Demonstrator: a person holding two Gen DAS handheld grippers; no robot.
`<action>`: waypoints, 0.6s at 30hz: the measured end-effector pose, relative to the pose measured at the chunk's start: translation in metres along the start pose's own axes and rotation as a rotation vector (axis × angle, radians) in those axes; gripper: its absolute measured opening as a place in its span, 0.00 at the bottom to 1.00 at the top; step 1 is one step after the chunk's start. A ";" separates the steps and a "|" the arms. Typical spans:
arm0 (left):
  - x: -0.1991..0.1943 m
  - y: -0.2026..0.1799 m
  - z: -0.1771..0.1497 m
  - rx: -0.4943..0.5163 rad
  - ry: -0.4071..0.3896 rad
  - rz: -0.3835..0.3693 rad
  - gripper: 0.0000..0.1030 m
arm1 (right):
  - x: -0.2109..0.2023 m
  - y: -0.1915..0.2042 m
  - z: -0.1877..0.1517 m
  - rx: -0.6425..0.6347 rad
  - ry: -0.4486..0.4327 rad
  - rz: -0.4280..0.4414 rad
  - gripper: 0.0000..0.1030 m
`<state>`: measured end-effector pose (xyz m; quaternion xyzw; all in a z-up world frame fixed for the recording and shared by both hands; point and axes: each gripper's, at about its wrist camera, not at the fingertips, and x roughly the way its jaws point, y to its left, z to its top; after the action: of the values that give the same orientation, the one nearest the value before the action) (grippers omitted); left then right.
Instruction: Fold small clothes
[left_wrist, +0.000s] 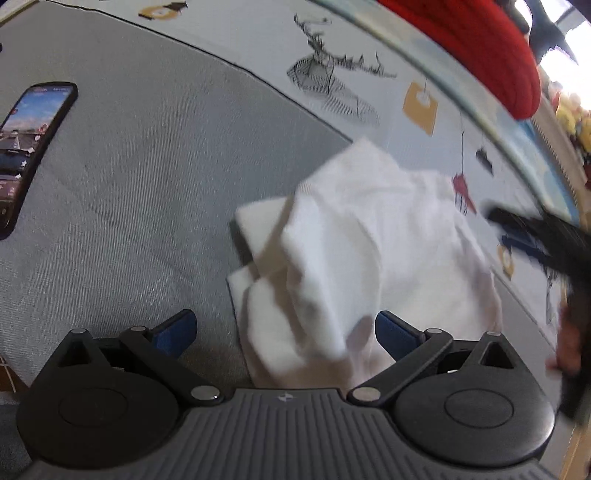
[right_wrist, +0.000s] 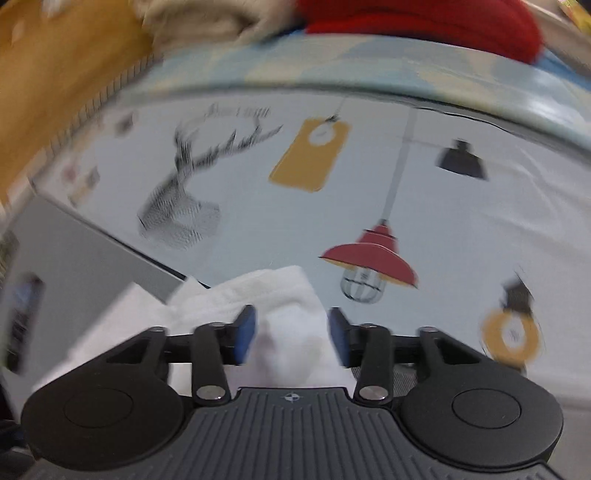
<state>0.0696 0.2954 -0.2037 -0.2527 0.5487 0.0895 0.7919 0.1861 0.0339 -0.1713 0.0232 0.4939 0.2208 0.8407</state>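
Small white knit garment (left_wrist: 354, 251) lies bunched on the grey woven mat (left_wrist: 129, 177), straddling its edge onto the printed sheet. Left gripper (left_wrist: 284, 332) stands wide, empty, garment at its 1 o'clock. Right gripper (right_wrist: 291, 336) is parted, pads clear of cloth. Risk: folds slump apart unpinned.

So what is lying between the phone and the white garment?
Only bare grey mat lies between the phone and the white garment; the left wrist view shows it.

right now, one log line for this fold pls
left gripper: open | right gripper: open, over white garment | white garment: crumpled on grey mat | fold: unfinished
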 end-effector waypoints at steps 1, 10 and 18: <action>0.000 0.000 0.000 -0.001 0.004 -0.005 1.00 | -0.016 -0.010 -0.008 0.033 -0.026 0.026 0.75; 0.019 -0.010 -0.010 0.010 0.086 0.016 1.00 | -0.067 -0.078 -0.102 0.187 0.035 -0.010 0.87; 0.025 -0.013 -0.011 0.026 0.091 0.030 1.00 | -0.052 -0.072 -0.114 0.190 0.067 0.010 0.91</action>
<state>0.0758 0.2757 -0.2257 -0.2378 0.5892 0.0826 0.7678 0.0940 -0.0715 -0.2052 0.0980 0.5403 0.1775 0.8167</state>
